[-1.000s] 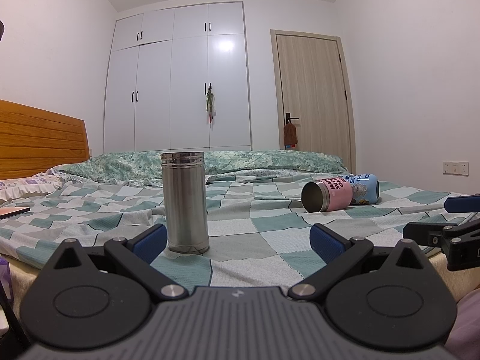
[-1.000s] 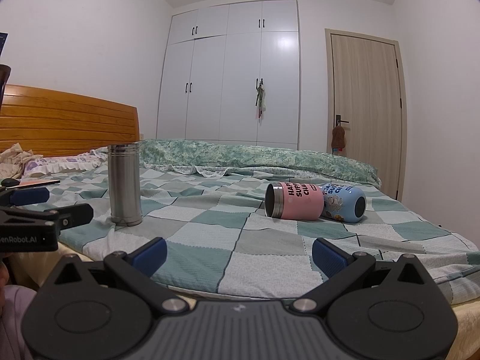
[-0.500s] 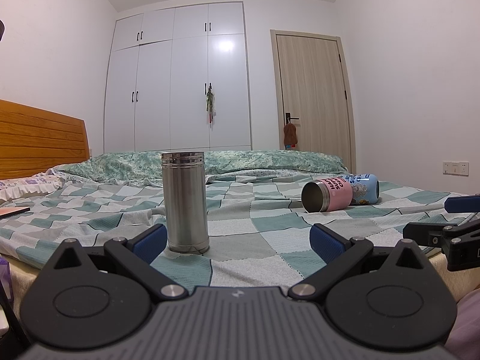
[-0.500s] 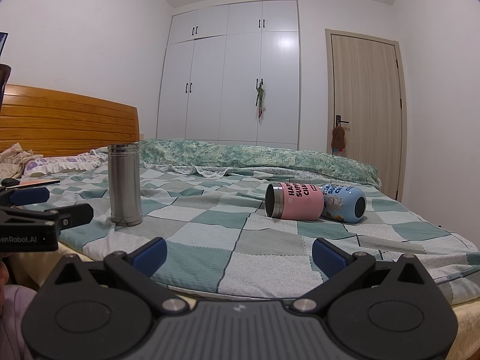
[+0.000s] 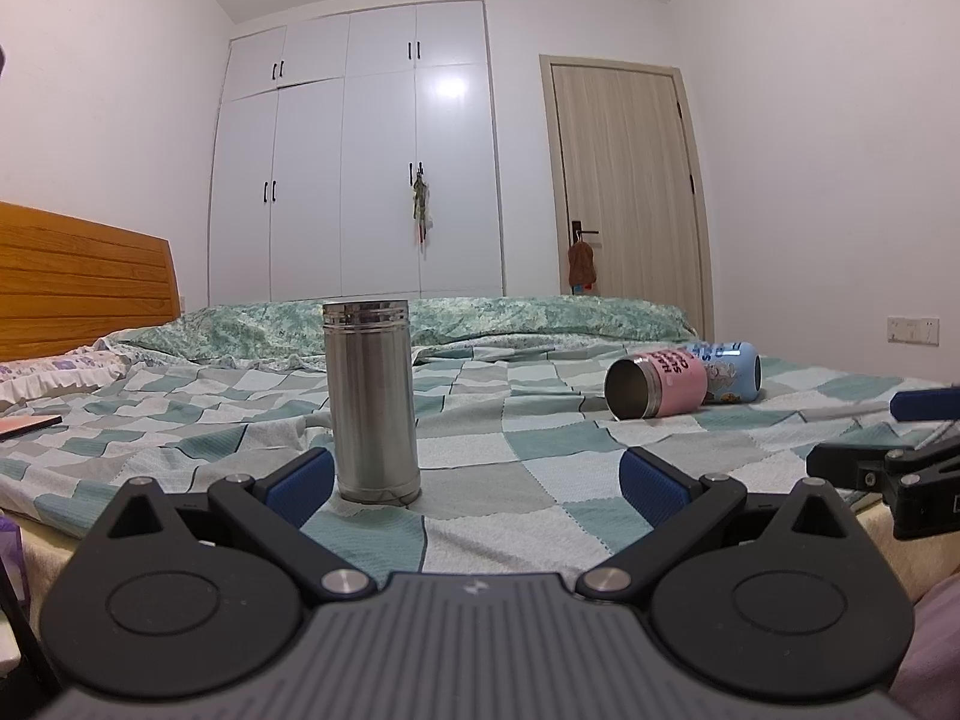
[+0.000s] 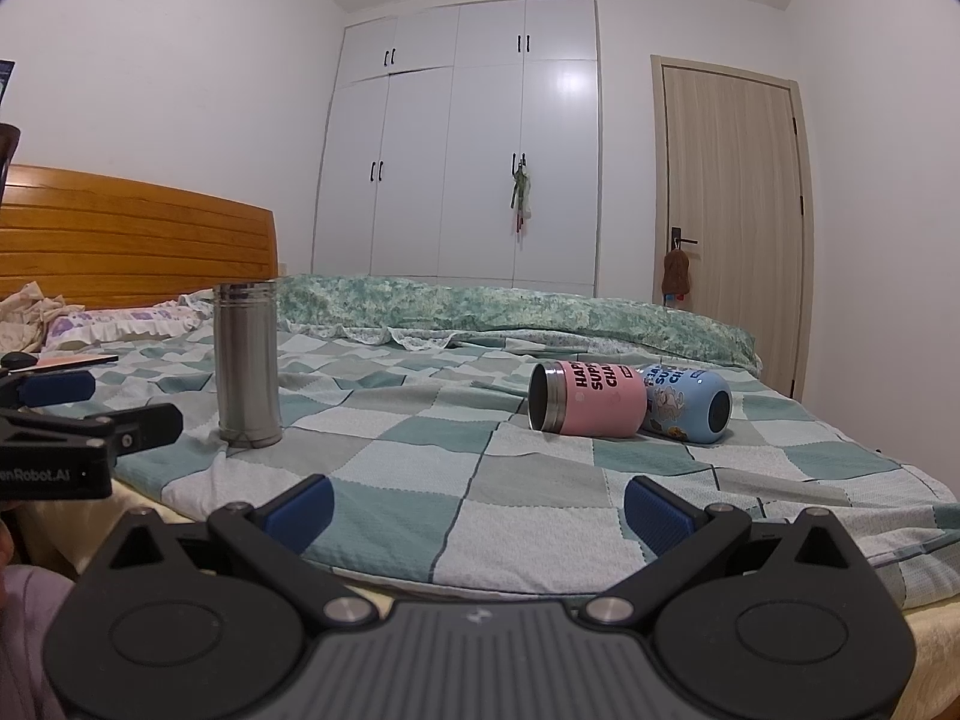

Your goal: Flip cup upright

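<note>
A pink cup (image 6: 591,399) lies on its side on the checked bedspread (image 6: 468,462), open mouth to the left. A blue cup (image 6: 690,402) lies on its side right behind it, touching it. Both also show in the left wrist view, pink (image 5: 657,381) and blue (image 5: 729,363). A tall steel flask (image 5: 371,411) stands upright, also in the right wrist view (image 6: 248,363). My left gripper (image 5: 477,486) is open and empty just in front of the flask. My right gripper (image 6: 477,507) is open and empty at the bed's near edge, short of the cups.
A wooden headboard (image 6: 120,240) and pillows (image 6: 114,324) are at the left. A folded green quilt (image 6: 510,306) lies along the far side of the bed. White wardrobes (image 6: 468,144) and a door (image 6: 732,222) stand behind.
</note>
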Available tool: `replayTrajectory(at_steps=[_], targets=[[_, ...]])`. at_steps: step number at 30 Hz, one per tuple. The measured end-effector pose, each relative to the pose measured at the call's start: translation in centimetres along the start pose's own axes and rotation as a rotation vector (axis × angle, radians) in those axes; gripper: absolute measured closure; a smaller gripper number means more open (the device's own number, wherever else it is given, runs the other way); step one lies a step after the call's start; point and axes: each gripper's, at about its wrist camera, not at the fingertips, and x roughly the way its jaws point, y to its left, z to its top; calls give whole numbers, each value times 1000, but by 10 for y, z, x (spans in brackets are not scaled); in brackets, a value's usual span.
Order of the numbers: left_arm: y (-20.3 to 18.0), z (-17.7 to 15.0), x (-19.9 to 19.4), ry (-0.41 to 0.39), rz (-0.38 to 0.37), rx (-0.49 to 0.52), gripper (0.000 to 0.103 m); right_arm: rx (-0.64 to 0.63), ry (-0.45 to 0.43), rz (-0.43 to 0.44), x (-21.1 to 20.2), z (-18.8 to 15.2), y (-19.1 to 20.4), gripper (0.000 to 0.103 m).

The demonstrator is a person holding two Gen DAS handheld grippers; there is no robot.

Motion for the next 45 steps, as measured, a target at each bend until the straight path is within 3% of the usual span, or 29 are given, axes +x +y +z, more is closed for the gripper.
replayTrajectory(at_steps=[8, 17, 24, 37, 45], targets=[[-11, 33, 28, 43, -124, 47, 0, 31, 13, 49, 16, 17, -21, 0], [-72, 85, 104, 61, -259, 251, 0, -41, 47, 15, 59, 57, -84, 0], [-132, 104, 183, 107, -288, 427, 0, -109, 122, -23, 109, 84, -133, 0], [-199, 95, 320, 333, -320, 661, 0, -135, 288, -60, 197, 93, -214, 0], [-232, 88, 373, 468, -371, 847, 0, -92, 361, -5, 233, 89, -250, 0]])
